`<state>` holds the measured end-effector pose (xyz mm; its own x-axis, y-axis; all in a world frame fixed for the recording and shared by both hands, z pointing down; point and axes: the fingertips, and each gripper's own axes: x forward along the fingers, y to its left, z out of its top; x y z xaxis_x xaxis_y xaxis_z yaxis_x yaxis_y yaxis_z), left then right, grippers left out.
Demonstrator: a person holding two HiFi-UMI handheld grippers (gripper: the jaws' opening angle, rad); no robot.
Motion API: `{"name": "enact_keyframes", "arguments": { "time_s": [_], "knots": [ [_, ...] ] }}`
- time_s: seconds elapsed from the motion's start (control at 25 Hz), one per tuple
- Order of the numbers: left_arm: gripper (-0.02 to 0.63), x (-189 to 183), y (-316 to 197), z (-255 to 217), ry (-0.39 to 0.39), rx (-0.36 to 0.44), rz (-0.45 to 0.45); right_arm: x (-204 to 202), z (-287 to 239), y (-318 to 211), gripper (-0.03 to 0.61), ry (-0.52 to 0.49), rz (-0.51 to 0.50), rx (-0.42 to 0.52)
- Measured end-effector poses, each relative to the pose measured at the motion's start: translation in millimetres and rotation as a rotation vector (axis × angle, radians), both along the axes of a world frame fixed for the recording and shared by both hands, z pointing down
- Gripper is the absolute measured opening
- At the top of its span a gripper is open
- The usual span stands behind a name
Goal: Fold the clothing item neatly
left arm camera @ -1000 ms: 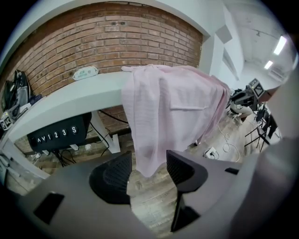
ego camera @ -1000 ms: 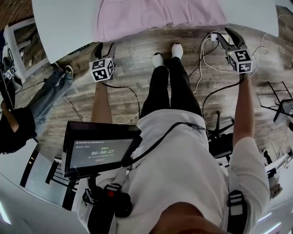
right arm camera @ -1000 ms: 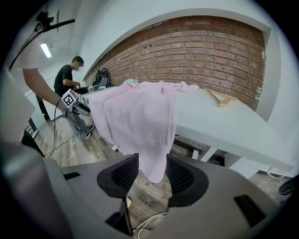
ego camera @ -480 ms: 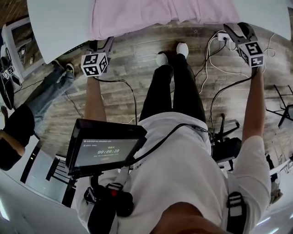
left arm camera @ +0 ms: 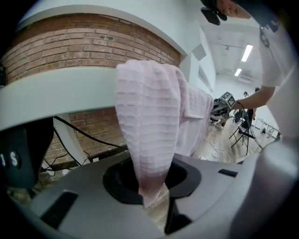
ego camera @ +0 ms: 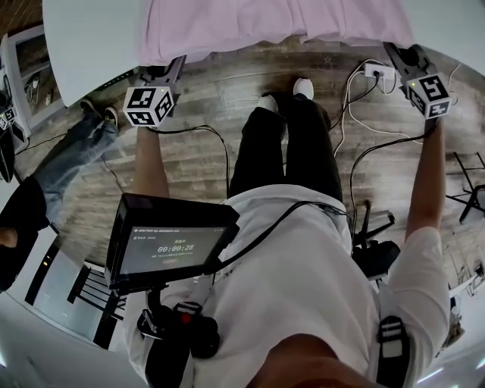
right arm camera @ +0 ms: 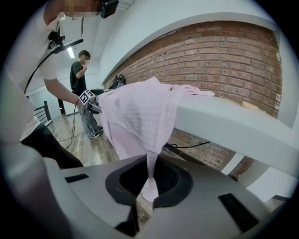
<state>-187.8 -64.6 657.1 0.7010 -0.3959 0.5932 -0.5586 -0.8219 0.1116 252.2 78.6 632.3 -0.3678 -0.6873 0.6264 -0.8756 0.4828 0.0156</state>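
Observation:
A pale pink waffle-knit garment (ego camera: 273, 23) lies on the white table (ego camera: 91, 38), its near hem hanging over the edge. My left gripper (ego camera: 173, 67) is at the hem's left corner. In the left gripper view its jaws, which have just been closing, pinch the drooping pink corner (left arm camera: 149, 116) at the tips (left arm camera: 152, 198). My right gripper (ego camera: 399, 53) is at the hem's right corner. Its jaws have also just been closing and squeeze a thin twist of the cloth (right arm camera: 135, 116) at the tips (right arm camera: 148, 191). The cloth hangs down from the table edge (right arm camera: 224, 121).
A brick wall (right arm camera: 224, 56) stands behind the table. A power strip with white cables (ego camera: 377, 72) lies on the wooden floor near my right gripper. A person in jeans (ego camera: 68, 151) stands at the left. Black chair frames (ego camera: 470, 182) stand at the right.
Both grippers moved up the picture to the table edge and apart, the left one leftward and the right one rightward. They now meet the pink hem.

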Motion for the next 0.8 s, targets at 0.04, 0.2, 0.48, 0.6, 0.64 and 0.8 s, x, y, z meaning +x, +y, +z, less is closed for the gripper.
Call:
{"name": "enact_keyframes", "arguments": {
  "time_s": [0.04, 0.2, 0.48, 0.6, 0.64, 0.8],
  "knots": [
    [0.056, 0, 2, -1, 0.004, -0.002, -0.010, -2, -1, 1, 0.017, -0.008, -0.001, 0.003],
    [0.014, 6, 24, -17, 0.012, -0.060, 0.005, -15, -17, 17, 0.017, -0.026, -0.035, -0.026],
    [0.014, 11, 56, -97, 0.054, -0.167, 0.071, -31, -92, 38, 0.017, -0.133, -0.068, -0.048],
    [0.014, 10, 58, -130, 0.093, -0.220, 0.080, -37, -126, 34, 0.017, -0.196, -0.094, -0.040],
    [0.014, 9, 57, -141, 0.109, -0.236, 0.076, -37, -137, 31, 0.017, -0.223, -0.095, -0.034],
    [0.014, 17, 44, -197, 0.199, -0.291, 0.052, -37, -191, 14, 0.017, -0.320, -0.095, -0.016]
  ]
}}
